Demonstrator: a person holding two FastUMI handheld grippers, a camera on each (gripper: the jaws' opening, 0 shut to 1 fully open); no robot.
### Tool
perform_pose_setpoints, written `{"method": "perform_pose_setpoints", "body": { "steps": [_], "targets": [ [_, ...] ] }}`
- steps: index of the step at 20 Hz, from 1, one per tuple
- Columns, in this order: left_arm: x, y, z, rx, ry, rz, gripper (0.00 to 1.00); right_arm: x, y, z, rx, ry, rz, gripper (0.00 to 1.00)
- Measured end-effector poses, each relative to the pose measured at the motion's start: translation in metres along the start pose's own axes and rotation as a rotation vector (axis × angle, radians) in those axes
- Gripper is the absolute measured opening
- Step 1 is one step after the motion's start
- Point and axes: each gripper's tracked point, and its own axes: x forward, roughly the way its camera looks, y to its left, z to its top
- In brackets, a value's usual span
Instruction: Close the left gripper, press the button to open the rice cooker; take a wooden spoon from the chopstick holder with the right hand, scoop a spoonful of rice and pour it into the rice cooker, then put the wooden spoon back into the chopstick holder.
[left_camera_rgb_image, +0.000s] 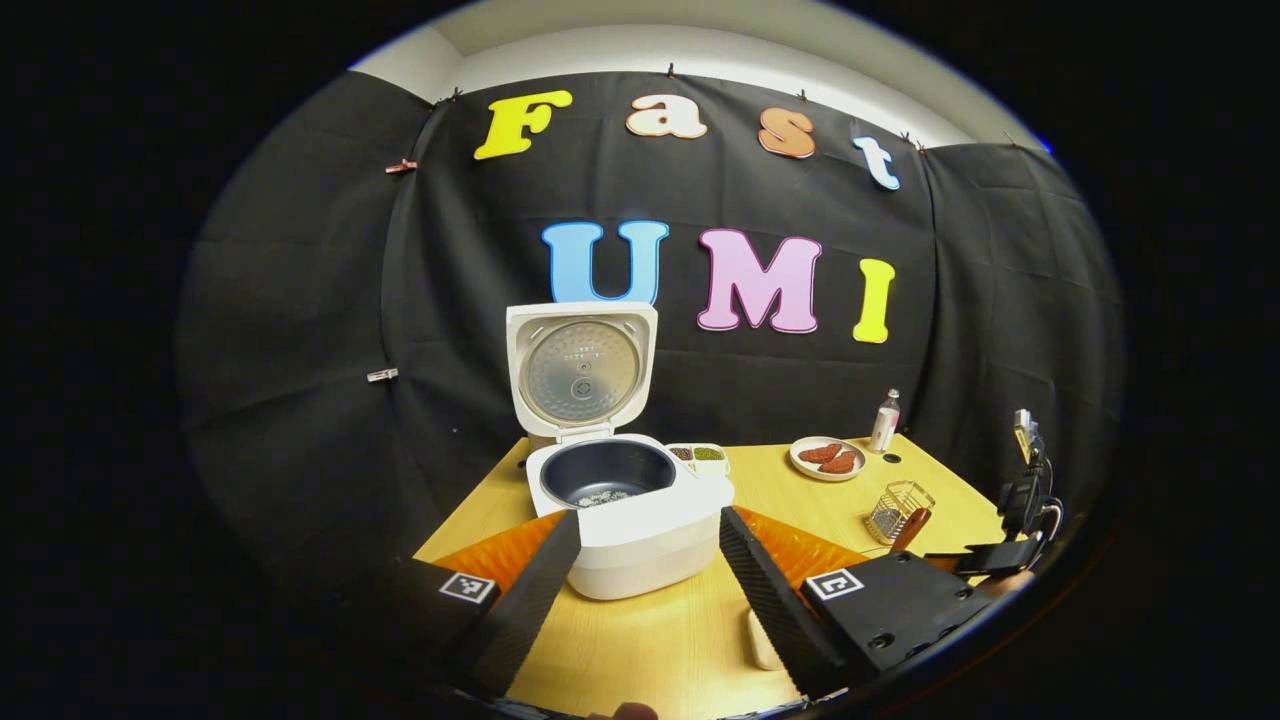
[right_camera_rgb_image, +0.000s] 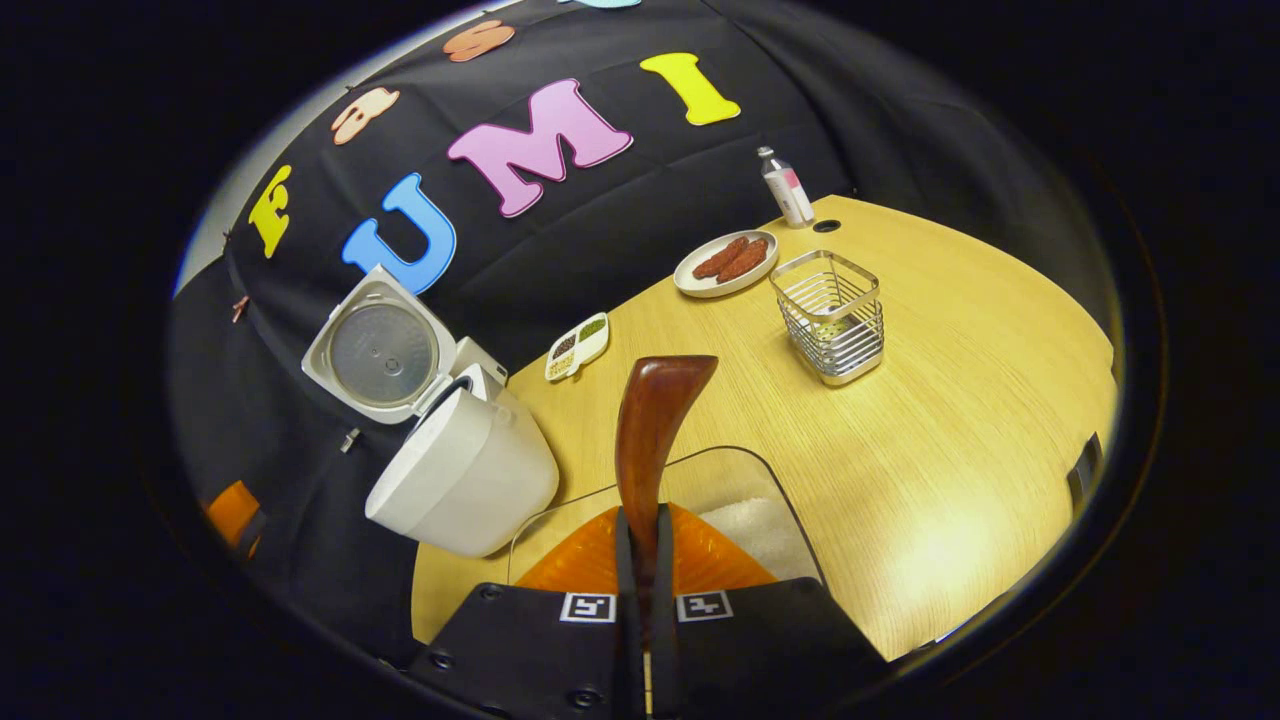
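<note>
The white rice cooker (left_camera_rgb_image: 640, 545) stands with its lid (left_camera_rgb_image: 580, 370) up, and a little rice lies in the dark pot (left_camera_rgb_image: 610, 472). My left gripper (left_camera_rgb_image: 650, 520) is open just in front of it, one finger to each side. My right gripper (right_camera_rgb_image: 641, 515) is shut on the handle of the brown wooden spoon (right_camera_rgb_image: 655, 410). The spoon's bowl points up and away, above a clear container of white rice (right_camera_rgb_image: 760, 530). The wire chopstick holder (right_camera_rgb_image: 830, 315) stands empty farther along the table. The cooker (right_camera_rgb_image: 465, 480) sits to the spoon's left. The right gripper (left_camera_rgb_image: 1000, 555) with the spoon (left_camera_rgb_image: 912, 528) also shows beside the holder (left_camera_rgb_image: 900, 508).
A plate of sausages (right_camera_rgb_image: 725, 262), a small bottle (right_camera_rgb_image: 785, 190) and a divided dish of grains (right_camera_rgb_image: 578, 346) sit along the back of the wooden table (right_camera_rgb_image: 950, 440). The black cloth wall closes off the back. A small pale object (left_camera_rgb_image: 763, 640) lies by my left gripper's right finger.
</note>
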Motion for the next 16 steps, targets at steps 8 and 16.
{"method": "perform_pose_setpoints", "body": {
  "steps": [8,16],
  "targets": [
    [-0.002,0.006,0.006,0.003,-0.009,0.011,0.96,-0.032,0.024,0.057,0.075,-0.085,0.059,0.07],
    [-0.010,0.014,0.003,-0.011,-0.009,0.015,0.96,-0.052,0.091,0.127,0.182,-0.155,0.104,0.08]
  ]
}}
